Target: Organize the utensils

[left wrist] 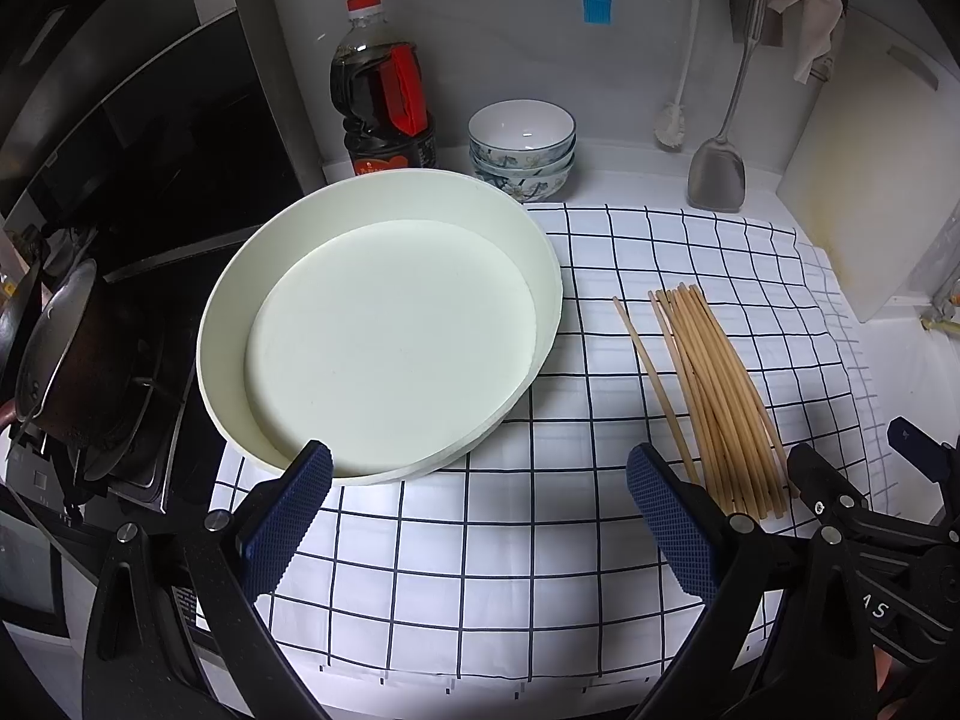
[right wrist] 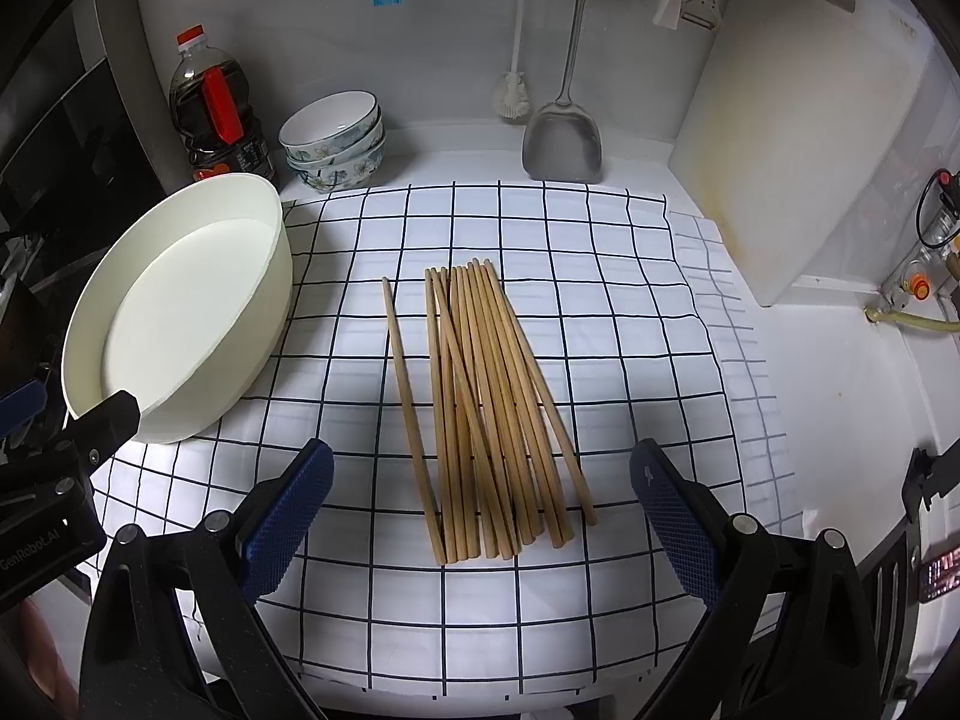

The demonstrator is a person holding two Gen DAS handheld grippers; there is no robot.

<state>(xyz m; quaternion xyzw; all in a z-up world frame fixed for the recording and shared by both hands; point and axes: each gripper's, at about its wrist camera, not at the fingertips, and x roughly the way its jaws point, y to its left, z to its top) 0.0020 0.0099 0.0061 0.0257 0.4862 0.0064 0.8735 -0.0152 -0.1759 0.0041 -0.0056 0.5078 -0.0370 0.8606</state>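
Several wooden chopsticks [right wrist: 486, 402] lie in a loose bundle on a white cloth with a dark grid [right wrist: 600, 300]; one chopstick [right wrist: 408, 396] lies apart on the left. They also show in the left wrist view [left wrist: 714, 390]. An empty round white tray [left wrist: 378, 324] sits on the cloth's left side, also in the right wrist view [right wrist: 180, 306]. My left gripper [left wrist: 480, 480] is open and empty, just in front of the tray. My right gripper [right wrist: 480, 480] is open and empty, its fingers either side of the chopsticks' near ends, above the cloth.
Stacked patterned bowls [left wrist: 522, 147], a dark sauce bottle [left wrist: 381, 90], a metal spatula [left wrist: 717, 171] and a brush [left wrist: 675, 126] stand at the back wall. A white cutting board [right wrist: 792, 138] leans at the right. A stove with a pot [left wrist: 66, 354] is at the left.
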